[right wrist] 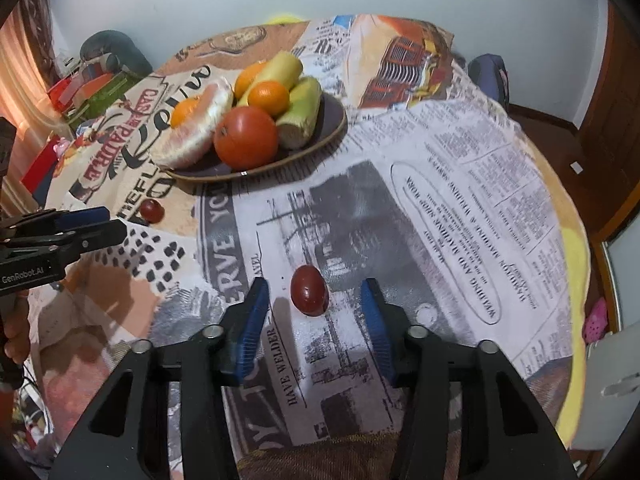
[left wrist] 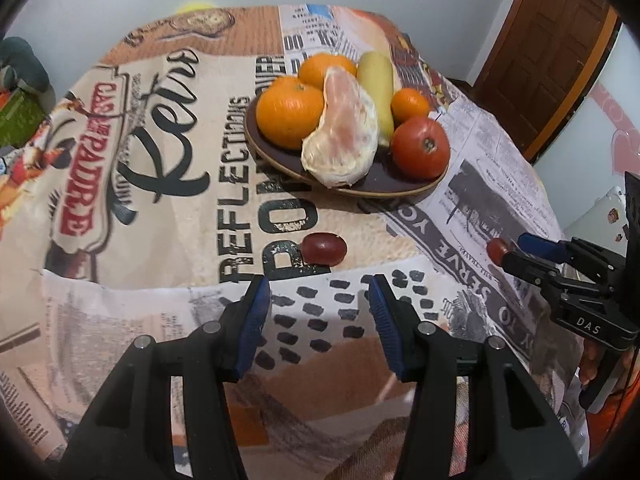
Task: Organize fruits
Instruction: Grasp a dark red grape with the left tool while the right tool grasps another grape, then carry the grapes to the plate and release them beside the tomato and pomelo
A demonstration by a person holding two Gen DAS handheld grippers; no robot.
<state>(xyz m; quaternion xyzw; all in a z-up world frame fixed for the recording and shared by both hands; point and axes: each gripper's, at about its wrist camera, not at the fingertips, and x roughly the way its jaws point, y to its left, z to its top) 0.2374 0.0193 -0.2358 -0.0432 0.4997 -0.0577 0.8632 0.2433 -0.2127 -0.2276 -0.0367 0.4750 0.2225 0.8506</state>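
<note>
A dark plate [left wrist: 384, 186] holds oranges [left wrist: 289, 115], a peeled pomelo piece [left wrist: 344, 132], a tomato [left wrist: 420, 147] and corn [left wrist: 376, 76]; it also shows in the right wrist view [right wrist: 328, 132]. One dark red grape [left wrist: 324, 249] lies on the cloth just ahead of my open, empty left gripper [left wrist: 320, 300]. A second grape [right wrist: 307, 290] lies between the tips of my open right gripper [right wrist: 312, 300], untouched. In the left wrist view that grape [left wrist: 497, 250] sits at the right gripper's tips [left wrist: 516, 250].
The round table is covered with a printed newspaper-pattern cloth [right wrist: 440, 200]. Clutter of boxes [right wrist: 80, 92] stands beyond the table's left edge. A wooden door [left wrist: 548, 48] is at the right. The left gripper [right wrist: 100, 224] shows at the left of the right wrist view.
</note>
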